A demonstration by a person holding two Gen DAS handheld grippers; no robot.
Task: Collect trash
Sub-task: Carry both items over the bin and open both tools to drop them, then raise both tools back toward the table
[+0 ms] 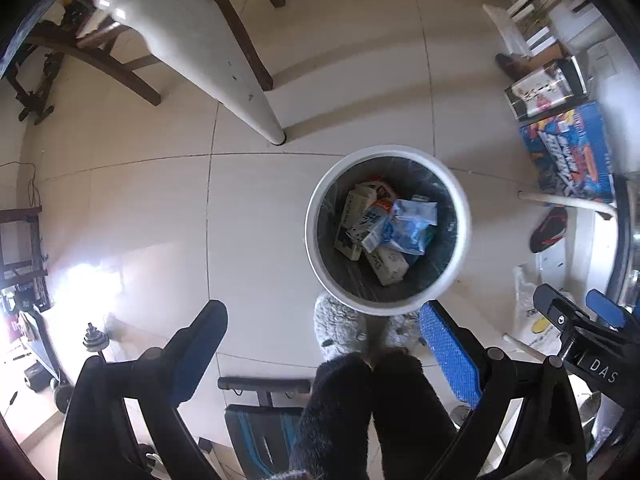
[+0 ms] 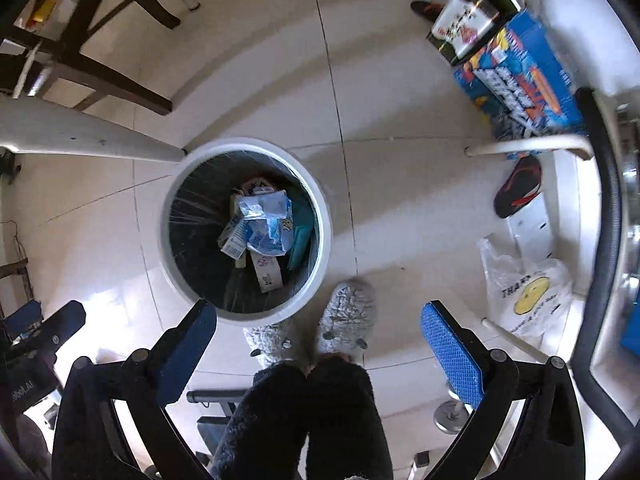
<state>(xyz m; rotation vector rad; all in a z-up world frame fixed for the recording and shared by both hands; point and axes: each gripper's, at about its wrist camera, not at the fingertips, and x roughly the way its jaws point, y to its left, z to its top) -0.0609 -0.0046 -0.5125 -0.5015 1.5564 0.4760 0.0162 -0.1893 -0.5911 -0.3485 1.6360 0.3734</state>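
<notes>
Both my grippers point straight down at the tiled floor [image 1: 256,216]. Left gripper [image 1: 320,332]: jaws spread wide, nothing between the pads, only floor and my own legs below. Right gripper [image 2: 320,332]: likewise released, jaws at full spread and empty.

Trash bin [image 1: 460,216]: round, white rim, dark liner, standing upright on the floor just beside the foot of a white table leg [image 1: 264,116]. In the left view it sits ahead of the open jaws, slightly toward the right finger; in the right view it lies ahead of the left finger, whose tip overlaps the rim.

Trash [image 1: 384,228]: lying in the bottom of the bin, a loose heap of crumpled blue-and-white plastic wrappers over several small white cartons, one with red print.

My grey fuzzy slippers [image 2: 348,312] stand against the near side of the bin, touching or nearly so; dark fleece trousers above them.

Toward the right edge of the floor: a blue printed box [image 2: 528,76], a black-and-red slipper [image 2: 516,188], a white plastic bag with a yellow smiley [image 2: 524,292]. Dark wooden chair legs [image 1: 244,36] beyond the table leg.
</notes>
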